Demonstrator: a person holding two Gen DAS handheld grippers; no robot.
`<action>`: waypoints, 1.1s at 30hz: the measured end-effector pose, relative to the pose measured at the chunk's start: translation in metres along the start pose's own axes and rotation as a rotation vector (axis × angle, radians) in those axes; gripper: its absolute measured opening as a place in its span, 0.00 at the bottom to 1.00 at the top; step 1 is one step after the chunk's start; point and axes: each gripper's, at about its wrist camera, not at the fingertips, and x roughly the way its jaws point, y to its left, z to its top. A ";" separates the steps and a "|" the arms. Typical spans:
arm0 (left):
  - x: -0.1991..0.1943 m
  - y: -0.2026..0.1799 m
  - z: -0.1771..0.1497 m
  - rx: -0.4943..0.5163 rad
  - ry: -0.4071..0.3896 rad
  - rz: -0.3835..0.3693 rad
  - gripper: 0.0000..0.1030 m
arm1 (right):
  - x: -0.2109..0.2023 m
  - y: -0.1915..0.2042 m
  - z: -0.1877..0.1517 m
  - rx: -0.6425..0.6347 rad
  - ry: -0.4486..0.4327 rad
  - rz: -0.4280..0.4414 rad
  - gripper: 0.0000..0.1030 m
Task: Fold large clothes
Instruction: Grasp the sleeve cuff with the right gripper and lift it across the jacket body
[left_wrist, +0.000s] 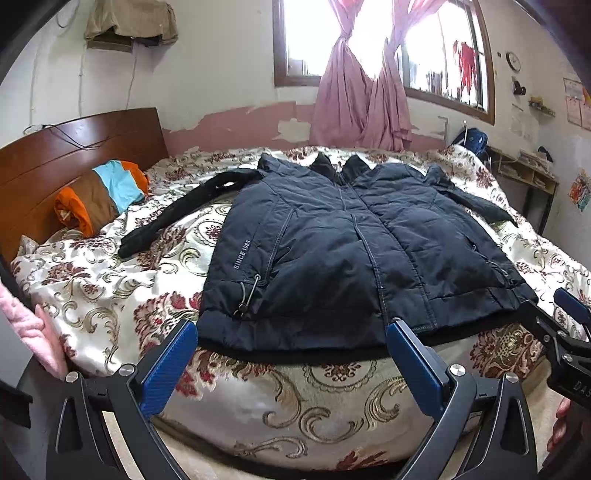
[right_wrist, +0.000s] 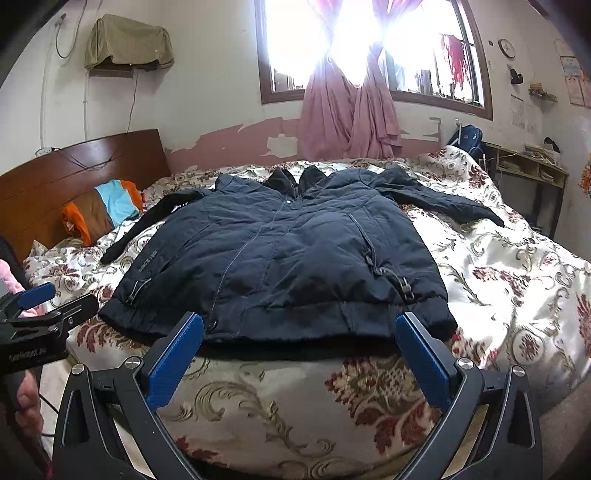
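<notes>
Though the dark jacket (left_wrist: 343, 240) lies spread flat on the bed (left_wrist: 110, 302), sleeves out, no fold looks made yet. Both the left gripper (left_wrist: 291, 339) and right gripper (right_wrist: 299, 332) hover spread wide at its hem, holding nothing.

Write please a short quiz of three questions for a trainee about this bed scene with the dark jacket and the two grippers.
1. True or false: the dark jacket lies spread flat on the floral bedspread, front up, both sleeves out to the sides.
2. Which gripper holds the jacket? A) left gripper B) right gripper C) neither
3. Fill in: the striped orange, brown and blue pillow lies near the wooden ____.

Key
1. True.
2. C: both stand open, just short of the hem.
3. headboard.
</notes>
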 end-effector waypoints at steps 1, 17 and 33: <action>0.010 -0.001 0.008 0.009 0.019 -0.008 1.00 | 0.009 -0.008 0.005 0.007 0.005 0.007 0.99; 0.137 -0.064 0.172 -0.093 0.000 -0.093 1.00 | 0.183 -0.245 0.135 0.357 0.027 -0.033 0.99; 0.318 -0.277 0.256 0.121 0.100 -0.204 1.00 | 0.427 -0.450 0.179 0.827 0.168 -0.204 0.98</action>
